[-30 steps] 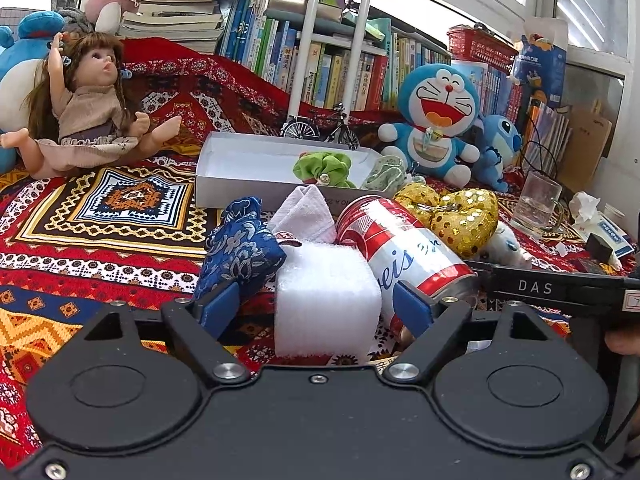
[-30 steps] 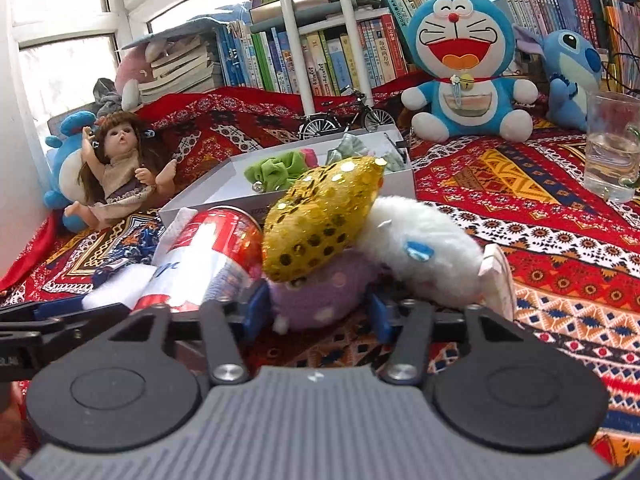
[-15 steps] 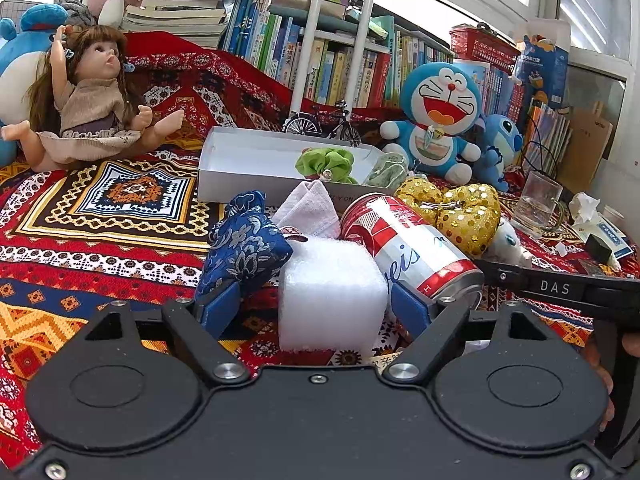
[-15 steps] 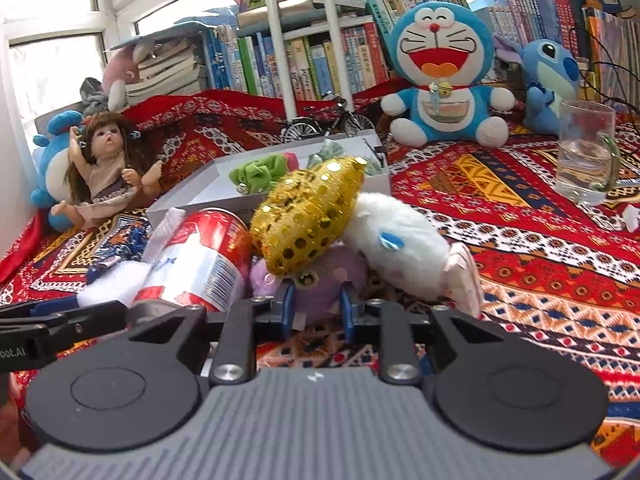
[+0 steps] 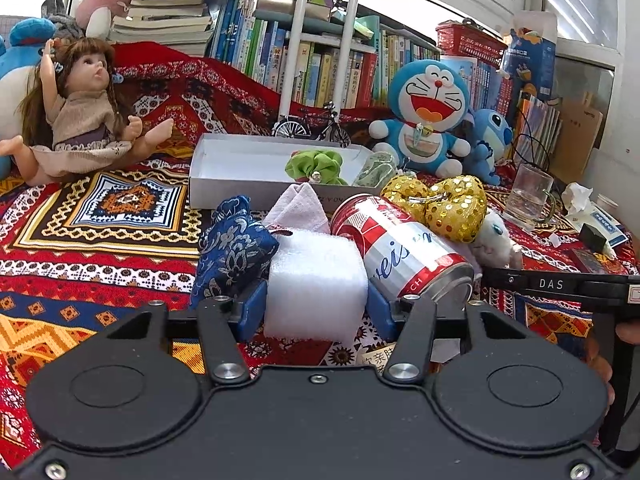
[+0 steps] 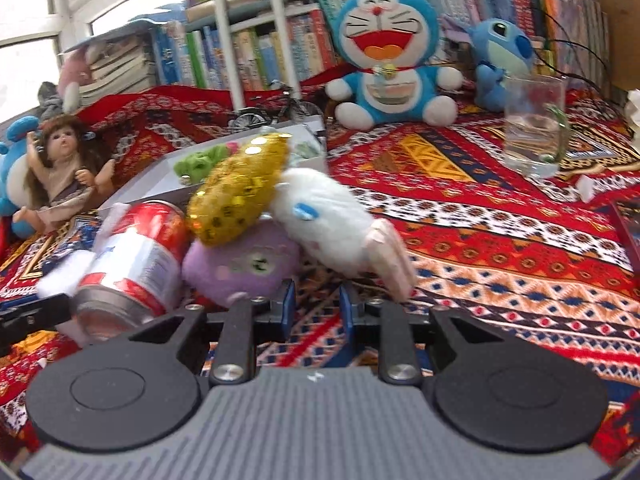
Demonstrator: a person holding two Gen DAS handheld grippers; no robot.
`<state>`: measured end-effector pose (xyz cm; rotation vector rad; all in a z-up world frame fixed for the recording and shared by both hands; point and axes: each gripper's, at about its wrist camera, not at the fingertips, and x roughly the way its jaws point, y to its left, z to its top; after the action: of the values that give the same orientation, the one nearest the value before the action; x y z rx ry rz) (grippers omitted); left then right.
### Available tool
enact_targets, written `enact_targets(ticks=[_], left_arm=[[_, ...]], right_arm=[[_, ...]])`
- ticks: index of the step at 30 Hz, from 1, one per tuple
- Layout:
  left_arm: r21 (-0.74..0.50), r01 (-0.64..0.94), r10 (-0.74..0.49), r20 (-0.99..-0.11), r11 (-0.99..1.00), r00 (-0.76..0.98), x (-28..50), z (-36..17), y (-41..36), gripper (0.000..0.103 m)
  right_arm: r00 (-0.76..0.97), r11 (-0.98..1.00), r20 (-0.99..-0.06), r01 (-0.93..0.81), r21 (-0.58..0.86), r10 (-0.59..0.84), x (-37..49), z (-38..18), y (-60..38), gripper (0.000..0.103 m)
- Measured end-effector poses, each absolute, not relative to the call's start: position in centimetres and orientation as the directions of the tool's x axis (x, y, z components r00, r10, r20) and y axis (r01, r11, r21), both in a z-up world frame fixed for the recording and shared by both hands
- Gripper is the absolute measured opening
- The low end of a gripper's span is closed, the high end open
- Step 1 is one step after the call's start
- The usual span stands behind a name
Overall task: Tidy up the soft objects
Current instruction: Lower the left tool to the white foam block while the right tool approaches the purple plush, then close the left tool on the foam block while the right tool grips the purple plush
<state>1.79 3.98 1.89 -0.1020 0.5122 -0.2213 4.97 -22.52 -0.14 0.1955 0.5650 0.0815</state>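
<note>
My left gripper [image 5: 316,312] is shut on a white foam block [image 5: 317,286], its blue pads pressed on both sides. A blue brocade pouch [image 5: 232,248], a pink cloth [image 5: 298,208] and a gold sequin bow [image 5: 444,204] lie close by. The white box [image 5: 240,184] holds a green scrunchie [image 5: 314,166]. My right gripper [image 6: 316,310] is partly open and empty, just in front of a purple plush [image 6: 244,266], a white plush [image 6: 332,220] and the gold bow [image 6: 240,196].
A red beer can [image 5: 404,252] lies beside the foam block and shows in the right wrist view [image 6: 132,264]. A glass of water [image 6: 534,126], a doll [image 5: 80,120], a Doraemon plush [image 5: 428,116] and bookshelves stand around on the patterned cloth.
My left gripper closed onto the foam block. My right gripper closed near the purple plush, then drew back and opened a little, with nothing in it.
</note>
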Motion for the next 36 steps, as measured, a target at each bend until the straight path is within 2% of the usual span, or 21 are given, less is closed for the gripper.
enact_targets(ticks=[6, 8, 10, 15, 22, 28, 36], left_arm=[[-0.126, 0.177, -0.215, -0.445, 0.976, 0.869, 1.4, 2.6, 4.1, 0.051], [-0.123, 0.180, -0.217, -0.441, 0.976, 0.871, 1.3, 2.8, 4.1, 0.051], [-0.125, 0.181, -0.218, -0.439, 0.976, 0.872, 1.3, 2.9, 4.1, 0.051], [-0.126, 0.189, -0.225, -0.438, 0.974, 0.870, 1.1, 3.0, 4.0, 0.052], [-0.123, 0.206, -0.240, -0.441, 0.971, 0.865, 1.0, 3.1, 3.8, 0.052], [-0.123, 0.218, -0.250, -0.430, 0.968, 0.867, 0.7, 3.3, 3.8, 0.061], [-0.138, 0.214, -0.253, -0.428, 0.967, 0.867, 0.9, 3.3, 4.0, 0.062]], right_arm=[[0.862, 0.967, -0.480, -0.039, 0.253, 0.160, 4.3, 0.3, -23.1, 0.033], [0.869, 0.964, -0.462, -0.060, 0.260, 0.179, 4.1, 0.5, -22.9, 0.038], [0.873, 0.963, -0.449, -0.079, 0.257, 0.192, 4.0, 0.7, -22.6, 0.052], [0.866, 0.963, -0.450, -0.118, 0.242, 0.219, 4.3, 0.7, -21.6, 0.060], [0.850, 0.960, -0.474, -0.118, 0.252, 0.229, 5.3, 0.4, -21.1, 0.063], [0.848, 0.965, -0.480, -0.127, 0.229, 0.225, 5.4, 0.2, -20.5, 0.065], [0.843, 0.967, -0.483, -0.153, 0.205, 0.236, 5.9, 0.3, -19.8, 0.069]])
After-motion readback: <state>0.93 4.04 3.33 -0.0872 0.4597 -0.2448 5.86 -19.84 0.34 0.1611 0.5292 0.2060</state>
